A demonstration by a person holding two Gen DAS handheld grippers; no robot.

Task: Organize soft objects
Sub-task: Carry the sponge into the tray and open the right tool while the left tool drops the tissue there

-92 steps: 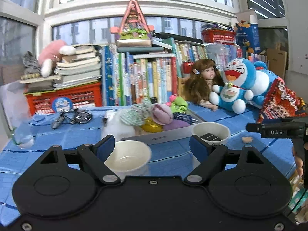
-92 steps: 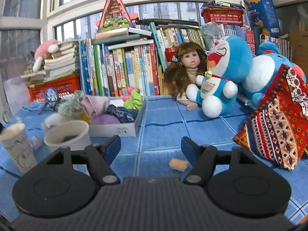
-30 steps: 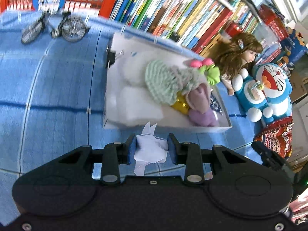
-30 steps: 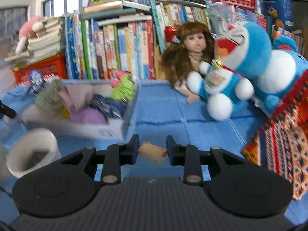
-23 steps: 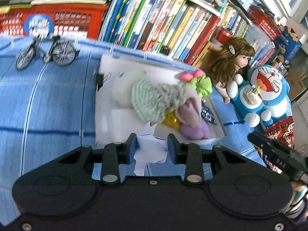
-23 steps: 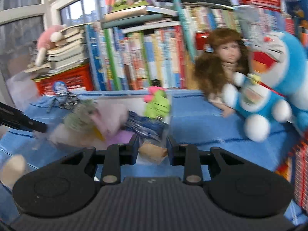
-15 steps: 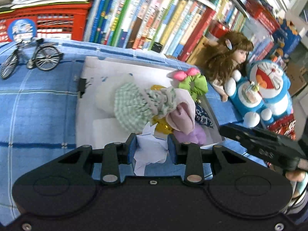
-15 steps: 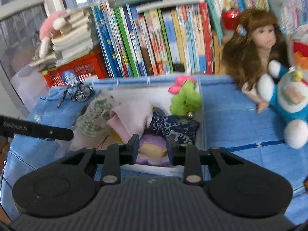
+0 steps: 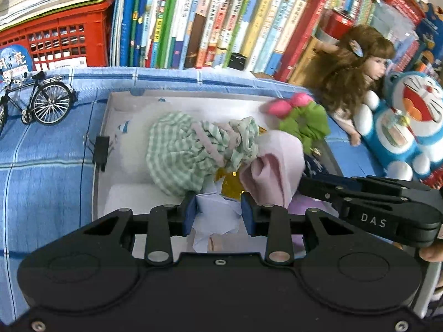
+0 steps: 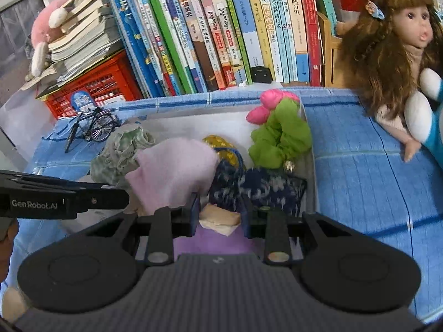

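A white box [image 9: 182, 101] on the blue cloth holds soft things: a green checked pouch [image 9: 188, 149], a pink cloth [image 9: 277, 171], a green and pink scrunchie [image 9: 301, 121], a dark blue patterned cloth [image 10: 265, 188]. My left gripper [image 9: 218, 211] is shut on a crumpled white tissue [image 9: 214, 215], held over the box's near part. My right gripper [image 10: 218, 213] is shut on a small tan sponge [image 10: 220, 218], held over the box above a purple cloth [image 10: 216, 242]. The right gripper also shows in the left wrist view [image 9: 368, 202], just right of the left one.
A row of upright books [image 9: 221, 19] and a red crate [image 9: 55, 36] stand behind the box. A toy bicycle [image 9: 36, 101] stands to its left. A doll [image 9: 351, 77] and a blue plush cat [image 9: 409, 127] sit to its right.
Both grippers have moved forward over the box, each still holding its object. They have come closer together above the box's near side.
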